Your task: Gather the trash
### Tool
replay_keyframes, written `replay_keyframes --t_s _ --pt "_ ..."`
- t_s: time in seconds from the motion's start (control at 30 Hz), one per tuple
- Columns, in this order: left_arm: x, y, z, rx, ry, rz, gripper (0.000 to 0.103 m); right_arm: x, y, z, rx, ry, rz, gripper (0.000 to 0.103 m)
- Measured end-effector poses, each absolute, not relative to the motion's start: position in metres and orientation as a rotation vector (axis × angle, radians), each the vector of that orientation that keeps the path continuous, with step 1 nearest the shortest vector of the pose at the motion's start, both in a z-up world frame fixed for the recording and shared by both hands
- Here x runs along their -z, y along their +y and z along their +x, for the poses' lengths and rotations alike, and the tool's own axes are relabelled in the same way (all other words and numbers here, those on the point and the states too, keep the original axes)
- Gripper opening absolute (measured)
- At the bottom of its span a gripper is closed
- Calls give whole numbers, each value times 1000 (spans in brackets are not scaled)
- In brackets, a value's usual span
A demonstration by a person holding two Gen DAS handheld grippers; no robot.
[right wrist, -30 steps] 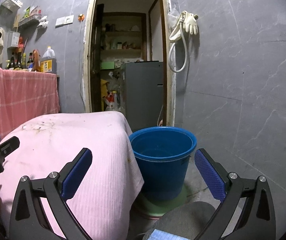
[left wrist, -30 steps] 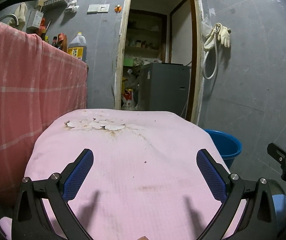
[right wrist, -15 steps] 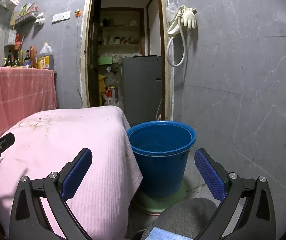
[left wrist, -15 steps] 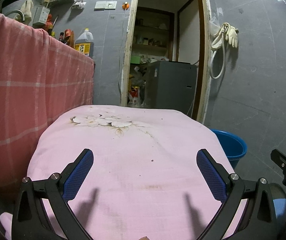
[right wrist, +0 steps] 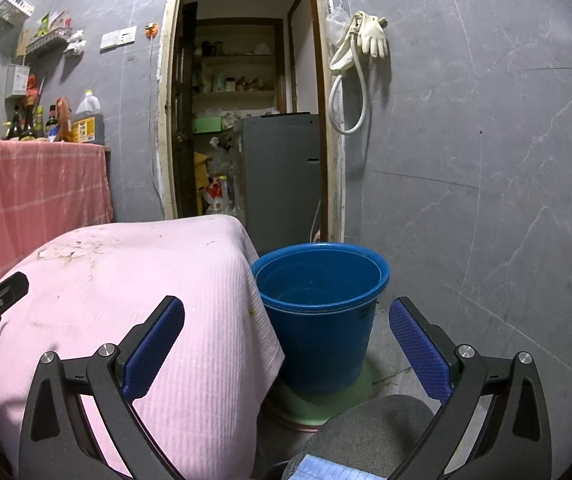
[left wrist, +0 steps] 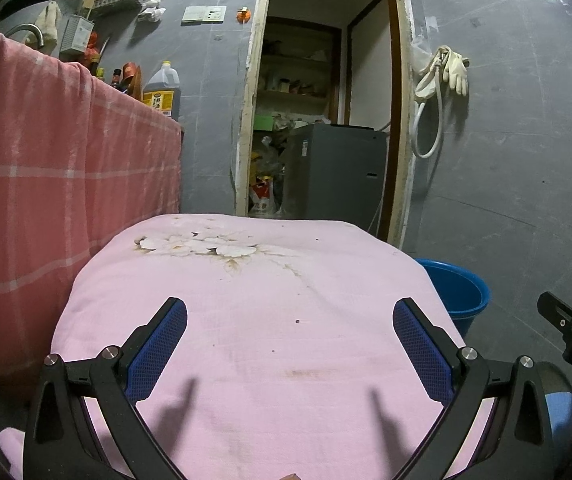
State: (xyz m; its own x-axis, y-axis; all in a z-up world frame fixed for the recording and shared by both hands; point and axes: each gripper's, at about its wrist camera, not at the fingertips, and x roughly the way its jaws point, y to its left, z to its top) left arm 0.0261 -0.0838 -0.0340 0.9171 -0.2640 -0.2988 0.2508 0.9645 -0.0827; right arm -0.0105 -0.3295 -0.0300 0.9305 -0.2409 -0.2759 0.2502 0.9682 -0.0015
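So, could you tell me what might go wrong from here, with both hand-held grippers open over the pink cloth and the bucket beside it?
1. The pink cloth hangs over the table edge right against the blue bucket; a finger of the right hand-held gripper could snag it and drag it off.
2. The bucket stands on a small green base, so a knock might tip it.
3. The left hand-held gripper hangs open over small specks that may slip a wide grasp.

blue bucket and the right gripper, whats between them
Nothing stands between them. In the right wrist view the right gripper, jaws wide apart, faces the blue bucket directly; the pink cloth hangs just left of that line.
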Motion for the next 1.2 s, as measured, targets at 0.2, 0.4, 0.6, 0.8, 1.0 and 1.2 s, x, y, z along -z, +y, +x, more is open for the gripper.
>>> replay_keyframes --t_s 0.2,0.4,0.6,0.8,1.0,1.2 --pt "35 -85 25 272 312 -37 101 30 -329 -11 252 278 34 103" --pt "35 -85 25 271 312 -37 101 30 -329 -11 252 278 34 103" --pt "35 -85 26 269 311 -35 101 30 -330 -11 251 278 35 103" --pt "35 -85 25 270 311 -35 101 30 -330 -11 251 278 35 103" --pt "35 -86 25 270 311 -35 101 30 -330 -11 251 279 36 103" --pt "35 -86 25 270 311 -35 101 30 -331 -11 251 279 36 103"
